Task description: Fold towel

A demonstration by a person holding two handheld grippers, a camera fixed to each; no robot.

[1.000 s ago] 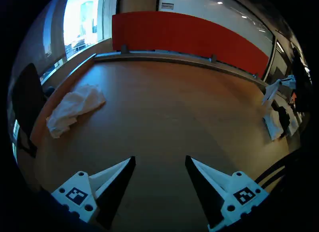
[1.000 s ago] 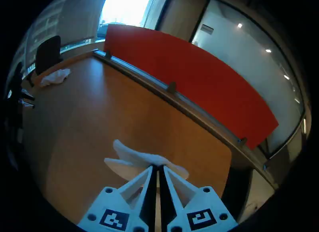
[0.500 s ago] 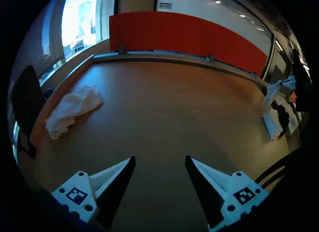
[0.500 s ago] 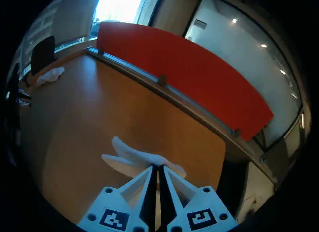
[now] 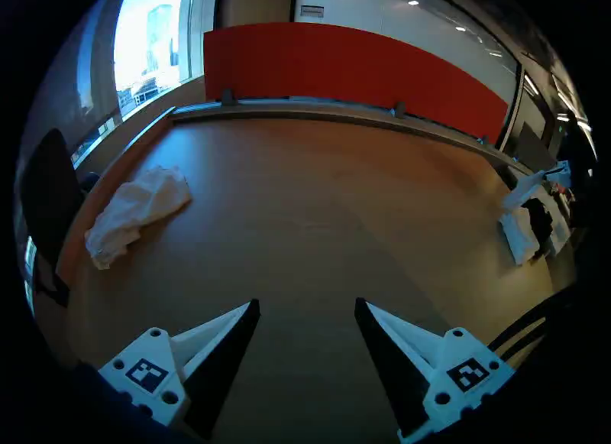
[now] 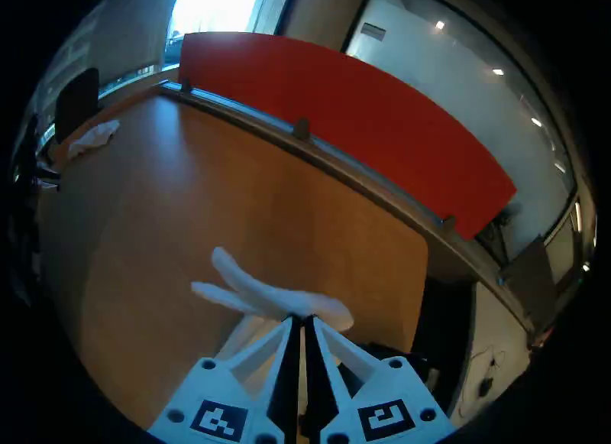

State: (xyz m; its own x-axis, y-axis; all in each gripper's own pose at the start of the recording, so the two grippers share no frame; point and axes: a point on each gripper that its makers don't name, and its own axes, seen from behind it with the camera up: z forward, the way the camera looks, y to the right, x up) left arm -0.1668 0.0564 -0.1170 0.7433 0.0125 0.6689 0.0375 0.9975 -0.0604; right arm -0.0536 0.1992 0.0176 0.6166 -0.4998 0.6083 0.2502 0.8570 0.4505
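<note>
In the right gripper view my right gripper [image 6: 302, 329] is shut on a white towel [image 6: 263, 295], whose bunched folds stick out to the left and right just past the fingertips, above the wooden table [image 6: 176, 199]. In the left gripper view my left gripper [image 5: 305, 310] stands open over bare table [image 5: 305, 207] with nothing between its fingers. At the far right of that view the right gripper [image 5: 535, 215] and its white towel [image 5: 519, 234] show small and dim. A second crumpled white towel [image 5: 134, 211] lies at the table's left side, also seen as the far towel [image 6: 93, 136].
A red divider panel [image 5: 344, 62] with a metal rail runs along the table's far edge. A dark office chair [image 5: 46, 199] stands at the left. Windows are beyond it. The table drops off at its right edge [image 6: 428, 291] to the floor.
The right gripper has swung with its towel, so the table edge and floor on the right come more into view. The left gripper has barely shifted.
</note>
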